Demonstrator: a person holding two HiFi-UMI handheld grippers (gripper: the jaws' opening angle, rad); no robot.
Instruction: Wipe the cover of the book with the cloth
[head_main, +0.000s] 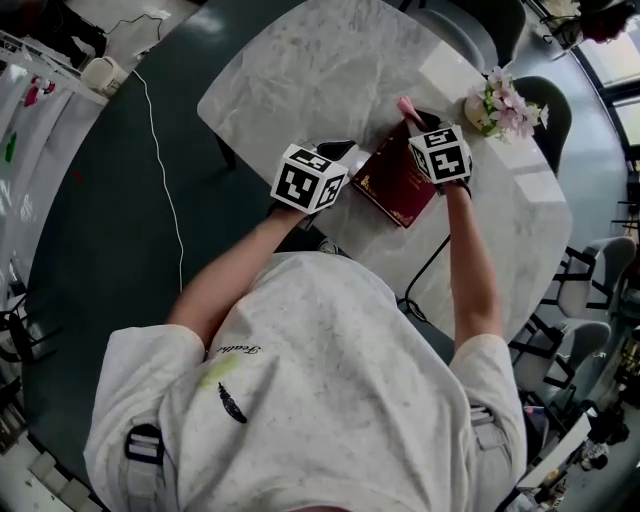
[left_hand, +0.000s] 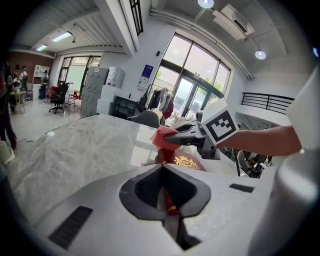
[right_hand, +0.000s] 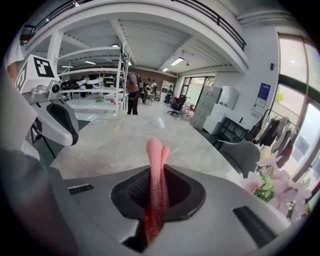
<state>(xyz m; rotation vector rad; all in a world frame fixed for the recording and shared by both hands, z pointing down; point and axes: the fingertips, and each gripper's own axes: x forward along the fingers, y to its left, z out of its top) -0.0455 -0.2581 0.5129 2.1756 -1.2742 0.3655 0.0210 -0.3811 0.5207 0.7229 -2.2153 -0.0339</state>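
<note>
Right gripper view: knitted pink cloth (right_hand: 156, 165)

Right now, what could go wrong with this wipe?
The left gripper pinches only the edge of the book, so it may twist or slip. Little cloth sticks out of the right gripper, so its jaws might scrape the book. The flowers stand close by; a wide stroke could knock them.

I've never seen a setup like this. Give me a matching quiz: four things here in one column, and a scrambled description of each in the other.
1 book
2 cloth
3 flowers
4 table

a pink, pinched in the right gripper
b pale marble
c dark red, edge clamped by the left gripper
d blooms with green leaves

Pairs: 1-c, 2-a, 3-d, 4-b
</note>
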